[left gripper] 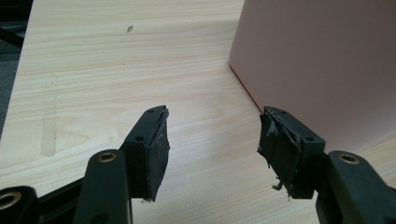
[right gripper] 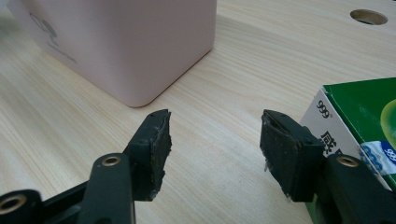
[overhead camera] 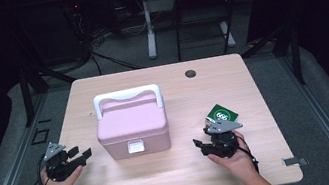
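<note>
Green box (right gripper: 369, 116) just beside right gripper (right gripper: 215, 154), outside its spread, empty fingers (right gripper: 156, 140)

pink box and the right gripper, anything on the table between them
Nothing: in the high view only bare table lies between the pink box and the right gripper. The green box sits behind that gripper.

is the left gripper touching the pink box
Apart: the left gripper view shows bare table between the open left gripper and the pink box.
</note>
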`<action>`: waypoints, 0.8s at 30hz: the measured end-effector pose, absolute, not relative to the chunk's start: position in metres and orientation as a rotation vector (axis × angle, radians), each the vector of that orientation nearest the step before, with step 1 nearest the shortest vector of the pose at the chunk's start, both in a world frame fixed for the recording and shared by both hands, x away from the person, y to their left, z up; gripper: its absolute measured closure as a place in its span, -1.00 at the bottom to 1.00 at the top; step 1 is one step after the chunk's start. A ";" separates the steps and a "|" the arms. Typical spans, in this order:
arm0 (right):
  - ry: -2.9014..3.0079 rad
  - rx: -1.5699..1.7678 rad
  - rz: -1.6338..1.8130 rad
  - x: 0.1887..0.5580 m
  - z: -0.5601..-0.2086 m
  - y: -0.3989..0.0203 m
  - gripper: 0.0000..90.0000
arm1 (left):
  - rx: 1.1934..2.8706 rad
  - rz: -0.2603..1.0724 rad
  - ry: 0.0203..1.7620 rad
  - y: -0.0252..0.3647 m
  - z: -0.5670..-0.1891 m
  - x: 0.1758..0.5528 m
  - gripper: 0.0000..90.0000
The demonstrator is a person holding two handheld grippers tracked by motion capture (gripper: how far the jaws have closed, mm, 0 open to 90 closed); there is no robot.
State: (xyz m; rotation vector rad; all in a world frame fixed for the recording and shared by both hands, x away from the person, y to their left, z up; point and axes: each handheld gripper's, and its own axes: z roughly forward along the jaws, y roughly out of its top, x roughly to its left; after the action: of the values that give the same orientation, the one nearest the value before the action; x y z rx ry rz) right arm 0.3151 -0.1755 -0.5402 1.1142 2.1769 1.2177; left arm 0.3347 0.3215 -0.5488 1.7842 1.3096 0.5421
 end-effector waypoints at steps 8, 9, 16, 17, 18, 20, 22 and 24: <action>2.181 1.138 1.211 0.317 -0.543 -0.175 0.00 | 1.762 0.508 1.309 0.320 -0.547 0.333 -0.01; 2.188 1.140 1.215 0.317 -0.543 -0.175 0.02 | 1.752 0.486 1.296 0.320 -0.547 0.333 0.01; 2.204 1.137 1.217 0.317 -0.543 -0.172 0.11 | 1.766 0.468 1.271 0.318 -0.544 0.333 0.13; 2.204 1.137 1.217 0.317 -0.543 -0.172 0.11 | 1.765 0.467 1.269 0.317 -0.543 0.333 0.13; 2.205 1.141 1.221 0.317 -0.543 -0.171 0.12 | 1.767 0.462 1.266 0.316 -0.543 0.333 0.14; 2.201 1.132 1.217 0.316 -0.542 -0.171 0.14 | 1.766 0.464 1.260 0.315 -0.541 0.333 0.17; 2.196 1.134 1.217 0.317 -0.542 -0.171 0.18 | 1.767 0.464 1.258 0.313 -0.538 0.332 0.23; 2.193 1.148 1.218 0.317 -0.542 -0.172 0.19 | 1.766 0.464 1.242 0.312 -0.535 0.330 0.24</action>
State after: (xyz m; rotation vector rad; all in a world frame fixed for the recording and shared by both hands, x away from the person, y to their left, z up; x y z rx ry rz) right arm 0.3172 -0.1719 -0.5416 1.1480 2.1928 1.2184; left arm 0.3304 0.3117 -0.5352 1.7664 1.2416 0.4641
